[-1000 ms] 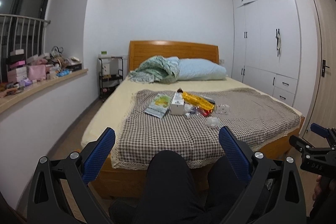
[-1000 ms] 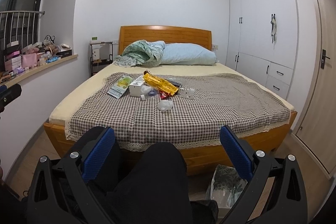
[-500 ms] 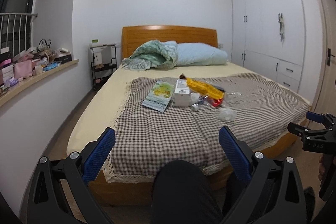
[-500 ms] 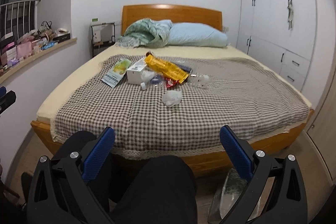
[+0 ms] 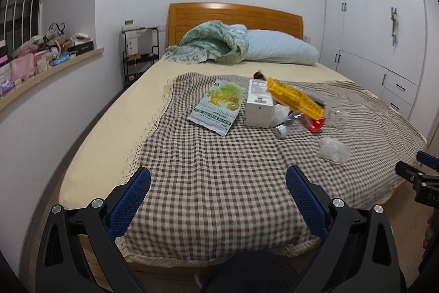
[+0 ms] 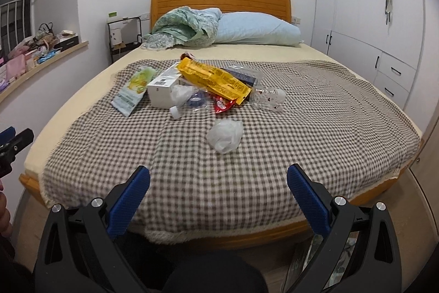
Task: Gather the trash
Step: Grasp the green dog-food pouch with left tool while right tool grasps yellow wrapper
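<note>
Lying well beyond both gaping tongs: trash pile mid-bed.

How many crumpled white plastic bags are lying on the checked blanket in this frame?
2. One crumpled white plastic bag lies alone, nearest the foot of the bed; the other bag rests against the white box in the trash pile. More could be hidden under the yellow wrapper.

Brown-checked blanket, yellow wrapper, white box.
</note>
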`<action>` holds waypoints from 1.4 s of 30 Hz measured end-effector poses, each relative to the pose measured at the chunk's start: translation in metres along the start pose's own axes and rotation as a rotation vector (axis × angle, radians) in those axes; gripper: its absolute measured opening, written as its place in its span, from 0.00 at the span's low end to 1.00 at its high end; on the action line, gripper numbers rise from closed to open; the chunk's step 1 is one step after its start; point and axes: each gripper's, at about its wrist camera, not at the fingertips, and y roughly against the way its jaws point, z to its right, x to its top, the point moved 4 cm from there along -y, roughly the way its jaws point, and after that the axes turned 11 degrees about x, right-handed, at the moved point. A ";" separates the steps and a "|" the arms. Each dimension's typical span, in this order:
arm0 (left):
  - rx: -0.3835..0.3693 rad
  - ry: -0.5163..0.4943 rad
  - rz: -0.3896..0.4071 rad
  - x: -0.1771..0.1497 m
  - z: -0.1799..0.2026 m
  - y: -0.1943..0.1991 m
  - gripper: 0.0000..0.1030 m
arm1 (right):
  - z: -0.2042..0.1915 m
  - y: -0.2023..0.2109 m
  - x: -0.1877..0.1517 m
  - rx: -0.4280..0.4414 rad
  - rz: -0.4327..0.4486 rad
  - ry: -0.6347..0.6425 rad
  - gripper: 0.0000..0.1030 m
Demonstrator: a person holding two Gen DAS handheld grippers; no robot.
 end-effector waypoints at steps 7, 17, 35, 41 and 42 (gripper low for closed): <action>0.063 -0.033 -0.054 0.012 0.010 -0.063 0.93 | 0.013 -0.048 0.017 -0.025 -0.026 0.012 0.94; 0.133 -0.283 -0.118 0.049 0.071 -0.196 0.92 | 0.038 -0.124 0.064 0.069 -0.033 0.138 0.94; 0.085 -0.402 -0.272 0.059 0.114 -0.325 0.58 | 0.079 -0.310 0.145 0.150 -0.326 0.515 0.72; 0.077 -0.360 -0.238 0.066 0.105 -0.308 0.20 | 0.082 -0.336 0.125 0.153 -0.407 0.545 0.57; 0.077 -0.362 -0.215 0.071 0.102 -0.299 0.16 | 0.082 -0.338 0.123 0.145 -0.413 0.554 0.54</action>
